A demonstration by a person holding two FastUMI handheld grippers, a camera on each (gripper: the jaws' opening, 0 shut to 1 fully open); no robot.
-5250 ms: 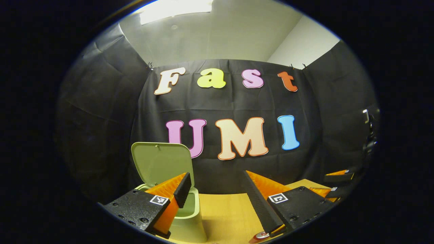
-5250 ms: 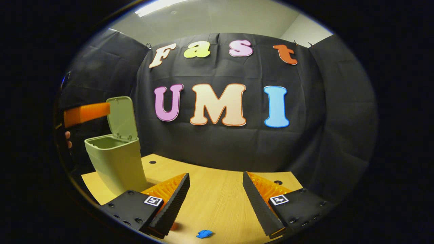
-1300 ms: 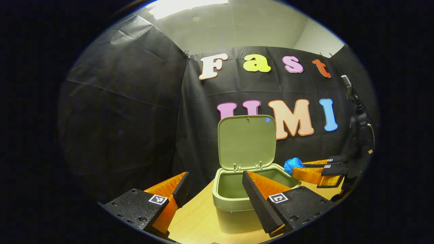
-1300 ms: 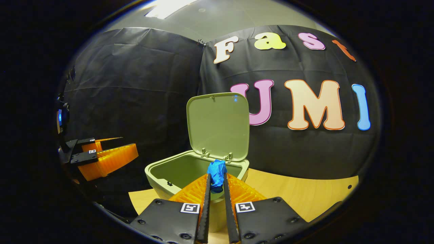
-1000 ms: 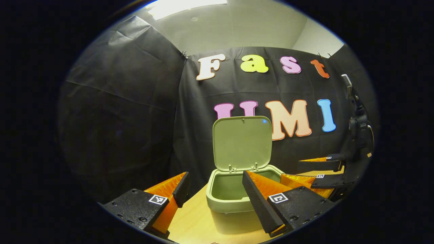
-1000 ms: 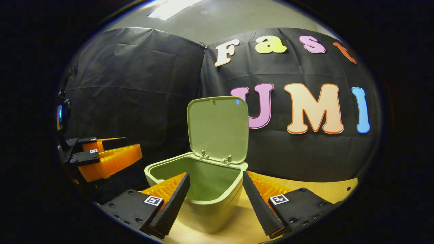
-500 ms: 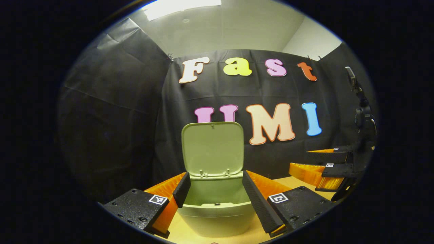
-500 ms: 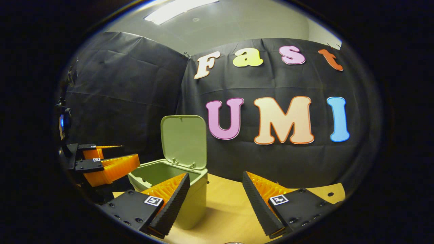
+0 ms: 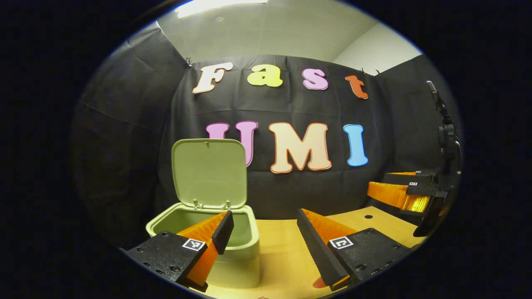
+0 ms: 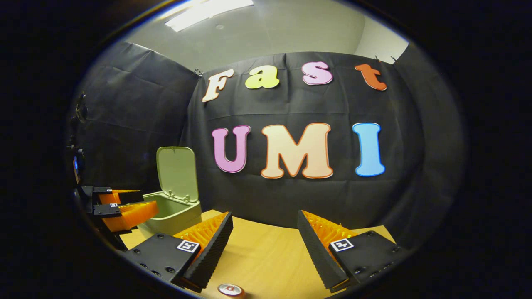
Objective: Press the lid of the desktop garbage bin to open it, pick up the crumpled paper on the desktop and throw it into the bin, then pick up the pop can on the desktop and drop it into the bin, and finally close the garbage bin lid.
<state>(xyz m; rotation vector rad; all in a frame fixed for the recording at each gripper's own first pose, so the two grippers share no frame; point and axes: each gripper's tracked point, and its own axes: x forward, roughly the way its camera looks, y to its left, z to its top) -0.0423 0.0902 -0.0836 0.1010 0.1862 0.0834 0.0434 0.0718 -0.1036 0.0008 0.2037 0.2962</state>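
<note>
The pale green bin (image 9: 239, 259) stands on the wooden table (image 9: 278, 249) with its lid (image 9: 208, 172) raised upright. My left gripper (image 9: 262, 218) is open and empty, its left finger in front of the bin's rim. In the right gripper view the bin (image 10: 172, 211) sits at the far left, lid (image 10: 176, 168) up, with the left gripper (image 10: 124, 209) beside it. My right gripper (image 10: 264, 220) is open and empty above the table (image 10: 266, 253). The pop can (image 10: 230, 290) shows its silver top just below the right gripper's left finger. The right gripper (image 9: 405, 193) also hangs at the right.
Black cloth walls close in the back and both sides. A small hole (image 9: 368, 216) marks the tabletop near the right. A dark stand with a device (image 9: 447, 137) rises at the right edge.
My right gripper, shut on blue crumpled paper above the bin, opened and the paper left it. It then swung right, away from the bin. The left gripper turned right too.
</note>
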